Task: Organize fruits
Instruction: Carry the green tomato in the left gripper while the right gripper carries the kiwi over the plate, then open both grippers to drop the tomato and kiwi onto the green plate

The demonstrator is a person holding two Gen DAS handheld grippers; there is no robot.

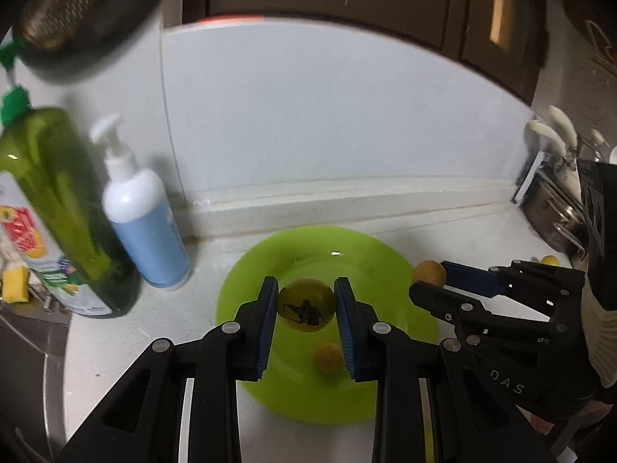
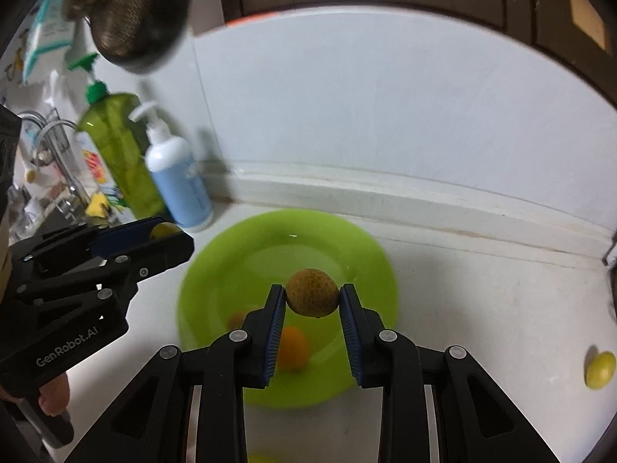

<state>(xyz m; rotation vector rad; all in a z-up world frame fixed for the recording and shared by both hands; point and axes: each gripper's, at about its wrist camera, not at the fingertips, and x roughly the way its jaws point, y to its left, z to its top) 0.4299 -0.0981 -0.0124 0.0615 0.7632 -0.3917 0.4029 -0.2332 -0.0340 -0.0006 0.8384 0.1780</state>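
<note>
My left gripper (image 1: 305, 286) is shut on a yellow-green round fruit (image 1: 305, 306) with a dark mark, held above the lime-green plate (image 1: 347, 247). A small orange fruit (image 1: 327, 359) lies on the plate below it. In the right wrist view my right gripper (image 2: 312, 291) is shut on a rough brown round fruit (image 2: 311, 293) over the same plate (image 2: 239, 254), where an orange fruit (image 2: 295, 347) lies. Each gripper also shows in the other view: the right gripper (image 1: 428, 276) at the plate's right edge, the left gripper (image 2: 173, 231) at its left edge. A yellow fruit (image 2: 599, 369) lies on the counter, right.
A green dish-soap bottle (image 1: 65, 212) and a white-and-blue pump bottle (image 1: 146, 223) stand left of the plate by the wall. A dark strainer (image 1: 88, 11) hangs above them. A knife rack (image 1: 555, 135) stands at the right; a sink tap (image 2: 54, 142) at far left.
</note>
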